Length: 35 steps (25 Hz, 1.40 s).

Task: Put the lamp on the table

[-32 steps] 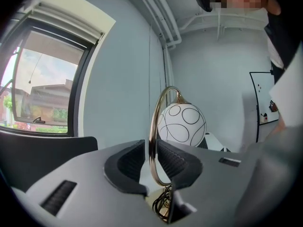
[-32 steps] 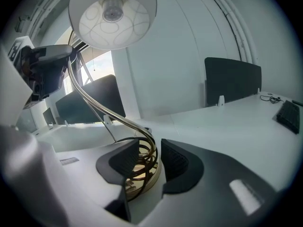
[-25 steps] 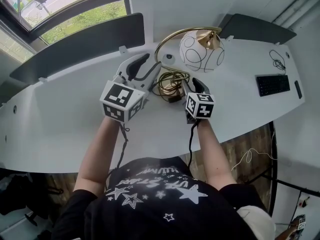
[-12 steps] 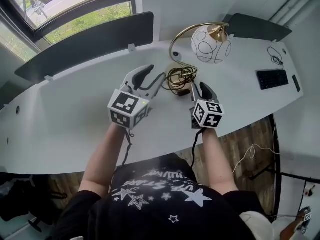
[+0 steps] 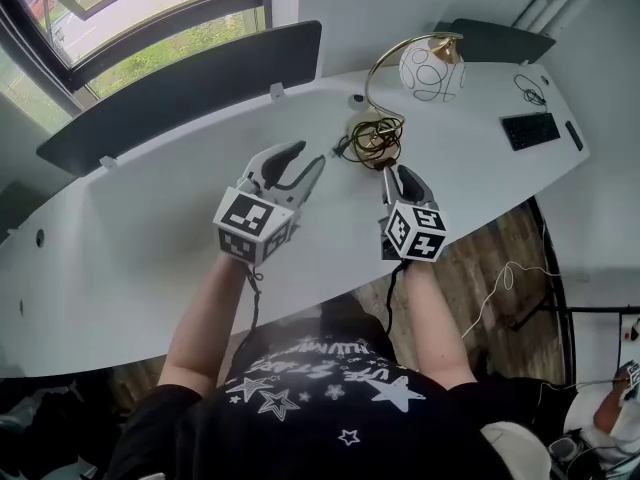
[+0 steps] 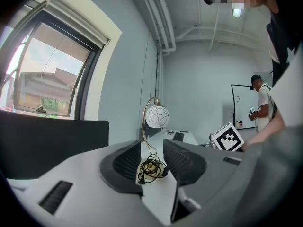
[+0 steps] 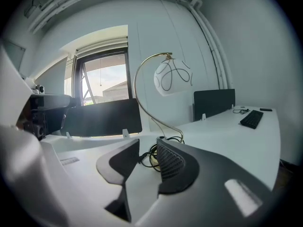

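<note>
The lamp (image 5: 432,70) stands upright on the far side of the white tabletop (image 5: 140,228). Its gold stem bends over, and its round white shade hangs on the right. A dark cord (image 5: 377,140) lies in a messy coil on the lamp's foot. Both hand-held grippers are nearer than the lamp and apart from it. The left hand-held gripper (image 5: 303,163) is let go, with its jaws wide apart and only bare tabletop between them. The right hand-held gripper (image 5: 402,175) is just on the near side of the cord. Its jaws have just been closing a bit, but a gap is left and they hold nothing. A black keyboard (image 5: 530,130) lies far off to the right.
</note>
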Each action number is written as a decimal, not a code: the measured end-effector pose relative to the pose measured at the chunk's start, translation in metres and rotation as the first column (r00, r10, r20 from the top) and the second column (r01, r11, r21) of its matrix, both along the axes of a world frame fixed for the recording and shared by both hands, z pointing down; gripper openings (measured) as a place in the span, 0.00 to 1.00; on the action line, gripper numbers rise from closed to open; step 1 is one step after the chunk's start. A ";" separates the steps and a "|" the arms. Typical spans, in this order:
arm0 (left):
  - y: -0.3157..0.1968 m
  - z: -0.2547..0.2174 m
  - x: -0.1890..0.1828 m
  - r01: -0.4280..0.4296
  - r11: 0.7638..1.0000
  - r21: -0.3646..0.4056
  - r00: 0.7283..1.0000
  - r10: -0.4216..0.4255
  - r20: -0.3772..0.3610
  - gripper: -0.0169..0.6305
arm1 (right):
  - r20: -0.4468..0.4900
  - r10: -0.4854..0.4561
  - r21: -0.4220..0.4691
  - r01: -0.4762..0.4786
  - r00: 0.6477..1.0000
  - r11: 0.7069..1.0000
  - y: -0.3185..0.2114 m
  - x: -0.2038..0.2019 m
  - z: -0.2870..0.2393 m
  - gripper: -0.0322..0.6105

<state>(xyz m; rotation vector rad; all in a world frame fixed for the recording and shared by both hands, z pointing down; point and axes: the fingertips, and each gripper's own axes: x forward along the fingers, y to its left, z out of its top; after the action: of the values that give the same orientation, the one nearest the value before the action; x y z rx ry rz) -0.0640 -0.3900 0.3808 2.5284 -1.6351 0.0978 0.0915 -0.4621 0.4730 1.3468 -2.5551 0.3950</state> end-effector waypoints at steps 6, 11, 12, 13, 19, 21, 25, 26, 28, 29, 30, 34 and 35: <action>0.054 0.003 -0.042 -0.020 1.000 -0.006 0.999 0.019 -0.028 0.20 | -0.001 0.045 0.016 -0.045 0.999 0.999 0.062 -0.027 -0.008 0.20; 0.092 0.005 -0.067 -0.069 0.998 0.005 0.996 0.069 -0.062 0.10 | -0.001 0.101 0.042 -0.101 0.995 0.994 0.120 -0.043 -0.016 0.15; 0.098 0.006 -0.070 -0.084 0.996 0.003 0.993 0.084 -0.079 0.10 | -0.005 0.119 0.043 -0.119 0.993 0.992 0.133 -0.043 -0.015 0.09; 0.103 0.006 -0.071 -0.100 0.995 0.000 0.991 0.100 -0.093 0.10 | -0.013 0.138 0.041 -0.137 0.990 0.990 0.145 -0.040 -0.014 0.07; 0.128 0.012 -0.067 -0.159 0.987 -0.008 0.983 0.158 -0.089 0.10 | -0.060 0.189 0.033 -0.187 0.980 0.982 0.188 -0.025 -0.012 0.07; 0.136 0.015 -0.060 -0.177 0.984 -0.017 0.981 0.175 -0.080 0.09 | -0.050 0.203 0.033 -0.201 0.978 0.979 0.196 -0.021 -0.014 0.07; 0.155 0.011 -0.045 -0.200 0.980 -0.009 0.978 0.199 -0.061 0.08 | -0.023 0.193 0.037 -0.192 0.981 0.981 0.208 -0.021 -0.019 0.05; 0.160 0.008 -0.042 -0.200 0.980 0.000 0.978 0.199 -0.061 0.08 | -0.016 0.181 0.039 -0.180 0.983 0.983 0.211 -0.025 -0.019 0.05; 0.170 0.002 -0.038 -0.193 0.981 0.014 0.979 0.193 -0.067 0.07 | -0.010 0.151 0.047 -0.151 0.988 0.987 0.219 -0.033 -0.020 0.05; 0.176 0.000 -0.036 -0.189 0.982 0.018 0.979 0.190 -0.070 0.07 | -0.007 0.137 0.051 -0.137 0.991 0.989 0.225 -0.035 -0.021 0.05; 0.182 -0.002 -0.033 -0.185 0.982 0.021 0.980 0.186 -0.070 0.06 | -0.002 0.125 0.054 -0.125 0.992 0.991 0.232 -0.037 -0.022 0.05; 0.217 -0.005 -0.018 -0.175 0.984 0.014 0.982 0.176 -0.063 0.05 | 0.027 0.087 0.055 -0.088 0.996 0.995 0.268 -0.034 -0.029 0.05; 0.228 -0.006 -0.014 -0.176 0.984 0.012 0.983 0.176 -0.058 0.05 | 0.036 0.077 0.055 -0.079 0.996 0.995 0.279 -0.032 -0.032 0.05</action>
<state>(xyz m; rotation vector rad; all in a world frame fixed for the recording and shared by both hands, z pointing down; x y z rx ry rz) -0.0780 -0.1623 0.3749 2.6497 -1.3908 0.0340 0.0597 -0.1832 0.4412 1.4756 -2.5647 0.3650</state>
